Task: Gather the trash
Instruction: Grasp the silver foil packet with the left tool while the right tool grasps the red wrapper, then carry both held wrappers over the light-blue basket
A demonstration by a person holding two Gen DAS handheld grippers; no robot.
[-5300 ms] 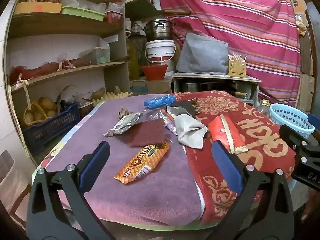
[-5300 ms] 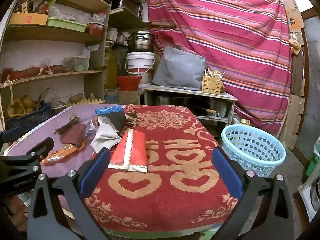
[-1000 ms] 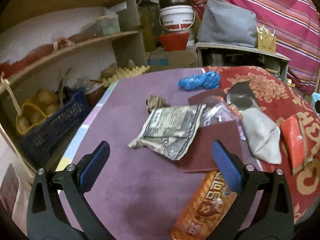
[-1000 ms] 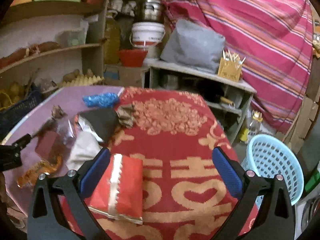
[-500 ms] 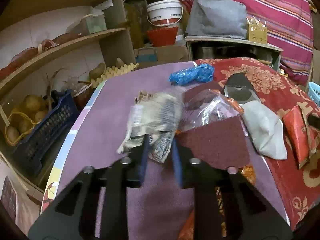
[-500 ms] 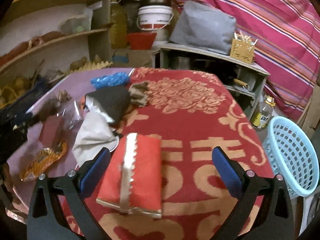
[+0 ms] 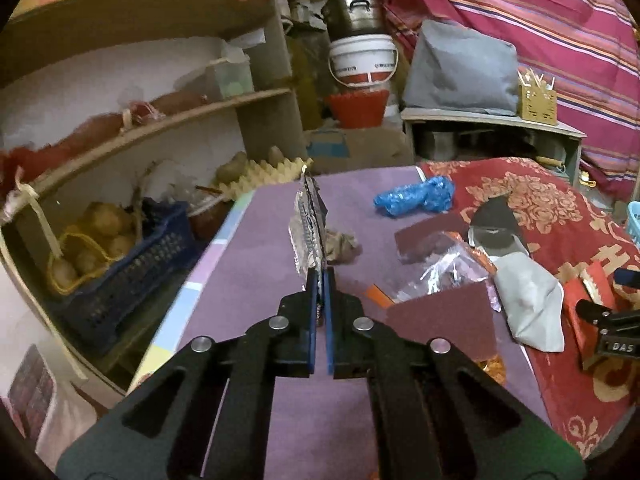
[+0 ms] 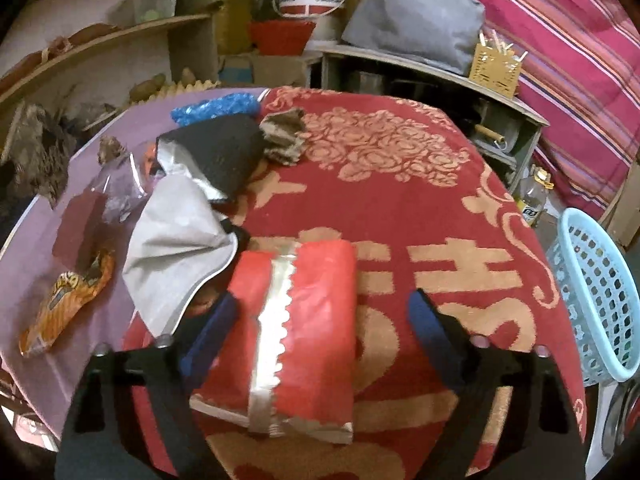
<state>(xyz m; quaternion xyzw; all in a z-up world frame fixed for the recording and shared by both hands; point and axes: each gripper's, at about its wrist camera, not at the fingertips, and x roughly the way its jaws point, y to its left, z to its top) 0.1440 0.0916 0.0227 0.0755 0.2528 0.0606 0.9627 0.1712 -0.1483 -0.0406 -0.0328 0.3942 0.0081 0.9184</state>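
Silver wrapper: crinkly foil, shiny, printed. Red packet: glossy plastic film w/ silvery serrated seam. Orange wrapper: glossy, creased. Clear bag: thin transparent plastic, glinting. Blue bag: crumpled thin plastic. Maroon pad: matt, rough, fibrous. Grey pouch: matt outside. Purple cloth: soft, matt, slightly fuzzy. Red cloth: woven towel-like, matt, gold pattern. Basket: smooth pale-blue plastic, perforated. Pot: polished metal. Bucket: smooth white plastic. Shelves: bare matt wood.
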